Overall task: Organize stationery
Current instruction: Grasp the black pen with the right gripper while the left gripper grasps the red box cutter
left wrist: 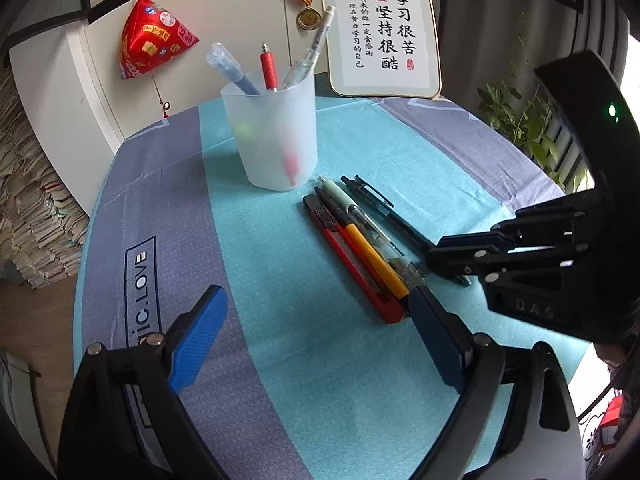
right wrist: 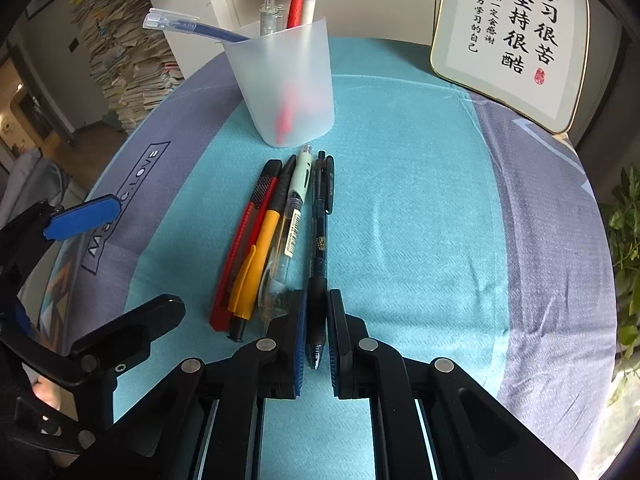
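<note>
A frosted plastic cup (left wrist: 272,136) (right wrist: 286,88) holds a blue pen (left wrist: 232,68), a red pen (left wrist: 269,68) and a clear pen (left wrist: 308,54). In front of it several items lie side by side on the cloth: a red utility knife (right wrist: 244,240), an orange pen (right wrist: 260,248), a clear pen with a pale green cap (right wrist: 290,224) and a black pen (right wrist: 320,248). My right gripper (right wrist: 317,312) (left wrist: 432,258) is closed around the black pen's lower end, which still lies on the cloth. My left gripper (left wrist: 316,308) is open and empty, near the knife's end.
A framed calligraphy board (left wrist: 384,36) leans at the back right of the table. A red ornament (left wrist: 154,38) and a medal (left wrist: 308,18) hang on the cabinet behind. Stacked books (right wrist: 128,52) stand at the left and a plant (left wrist: 516,120) at the right.
</note>
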